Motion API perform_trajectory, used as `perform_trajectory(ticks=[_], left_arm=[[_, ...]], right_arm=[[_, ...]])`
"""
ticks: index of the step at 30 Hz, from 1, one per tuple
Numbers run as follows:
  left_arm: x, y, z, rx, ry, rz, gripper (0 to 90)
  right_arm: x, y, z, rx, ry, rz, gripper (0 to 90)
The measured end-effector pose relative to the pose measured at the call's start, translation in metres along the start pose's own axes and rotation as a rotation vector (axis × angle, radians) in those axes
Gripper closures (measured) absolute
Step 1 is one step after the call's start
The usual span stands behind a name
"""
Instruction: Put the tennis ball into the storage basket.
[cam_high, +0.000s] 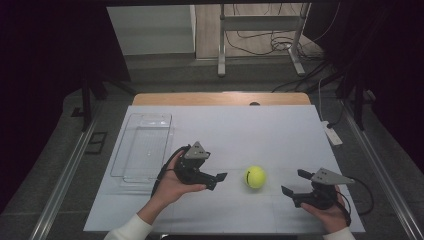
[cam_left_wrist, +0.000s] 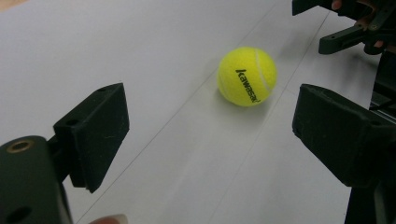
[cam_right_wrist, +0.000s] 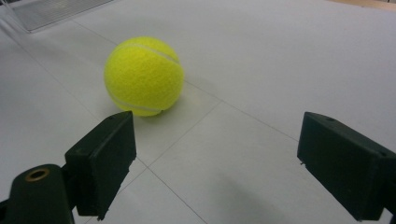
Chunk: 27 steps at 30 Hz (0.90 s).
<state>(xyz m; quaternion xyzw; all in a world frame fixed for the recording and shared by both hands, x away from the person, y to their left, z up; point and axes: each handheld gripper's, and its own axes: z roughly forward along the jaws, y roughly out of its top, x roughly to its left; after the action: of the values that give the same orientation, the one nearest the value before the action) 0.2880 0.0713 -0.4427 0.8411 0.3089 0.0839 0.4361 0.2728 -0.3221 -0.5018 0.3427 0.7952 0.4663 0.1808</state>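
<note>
From the high view, a yellow tennis ball lies on the white table between the left gripper and the right gripper, apart from both. A clear tray sits beyond the left gripper.

In the left gripper view, the jaws stand spread wide and empty; the ball lies ahead, between their lines, with the right gripper past it.

In the right gripper view, the jaws gape too, holding nothing; the ball rests just ahead of the left jaw.
</note>
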Motion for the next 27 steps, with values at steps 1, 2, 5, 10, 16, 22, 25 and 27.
perform_trajectory(ticks=[1, 2, 5, 10, 16, 22, 25, 27], left_arm=[[-0.001, 0.001, 0.001, 0.000, -0.003, 0.001, 12.2], [-0.001, 0.002, 0.002, 0.001, -0.006, 0.004, 12.2], [-0.004, 0.004, 0.005, 0.005, -0.015, 0.011, 12.1], [-0.006, 0.008, 0.010, 0.006, -0.026, 0.017, 12.1], [-0.011, 0.012, 0.017, 0.010, -0.044, 0.028, 12.0], [-0.014, 0.014, 0.023, 0.018, -0.052, 0.033, 12.0], [-0.015, 0.016, 0.025, 0.021, -0.060, 0.038, 12.0], [-0.016, 0.017, 0.027, 0.021, -0.066, 0.039, 12.0]], right_arm=[[0.000, 0.000, 0.000, 0.000, 0.000, -0.001, 12.3], [0.000, 0.000, 0.000, 0.000, 0.002, 0.001, 12.3], [0.000, 0.000, 0.001, 0.004, 0.001, -0.003, 12.3], [0.000, 0.000, 0.000, 0.002, 0.002, 0.003, 12.3], [-0.001, -0.001, 0.001, 0.003, 0.003, 0.003, 12.3], [-0.001, -0.001, 0.001, 0.005, 0.003, 0.000, 12.3], [-0.001, -0.001, 0.001, 0.006, 0.004, 0.000, 12.3], [-0.001, -0.001, 0.001, 0.007, 0.004, -0.001, 12.3]])
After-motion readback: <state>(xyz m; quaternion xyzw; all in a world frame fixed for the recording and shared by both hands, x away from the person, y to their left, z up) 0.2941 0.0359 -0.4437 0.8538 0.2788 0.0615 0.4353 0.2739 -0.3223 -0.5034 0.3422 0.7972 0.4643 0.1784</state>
